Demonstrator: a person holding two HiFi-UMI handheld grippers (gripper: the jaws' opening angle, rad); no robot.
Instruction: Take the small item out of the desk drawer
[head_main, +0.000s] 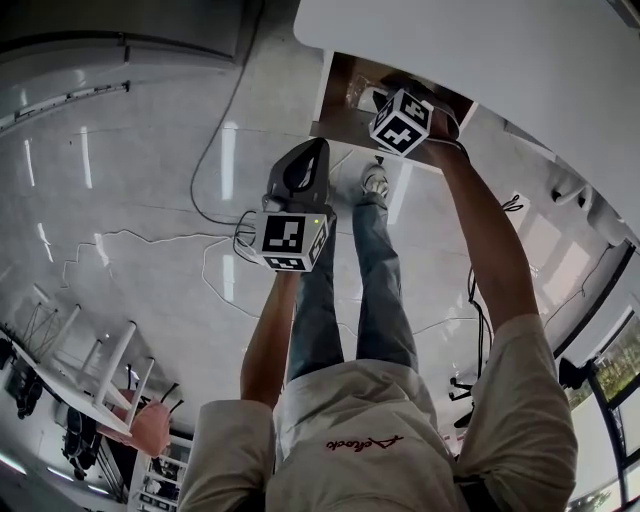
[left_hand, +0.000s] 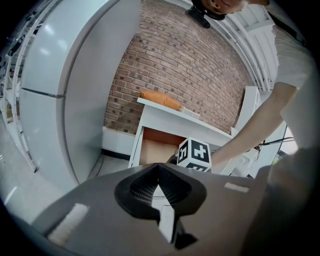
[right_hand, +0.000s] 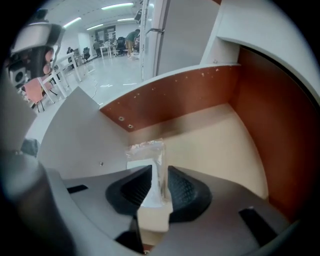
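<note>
The desk drawer (head_main: 345, 95) stands pulled open under the white desk top (head_main: 520, 60). My right gripper (head_main: 385, 100) reaches into it, marker cube on top. In the right gripper view the right gripper (right_hand: 159, 174) is shut on a small clear plastic packet (right_hand: 146, 150) with something white inside, held upright above the drawer's beige bottom (right_hand: 215, 135). My left gripper (head_main: 300, 168) hangs over the floor, apart from the drawer. Its jaws (left_hand: 159, 167) are shut with nothing between them, and they point toward the open drawer (left_hand: 152, 150).
Red-brown drawer walls (right_hand: 280, 125) close in on the right and back. An orange object (left_hand: 160, 100) lies on the desk against a brick wall (left_hand: 190, 75). A tall white cabinet (left_hand: 60, 100) stands left of the desk. Cables (head_main: 215, 150) trail over the glossy floor; the person's legs (head_main: 350, 290) stand below the drawer.
</note>
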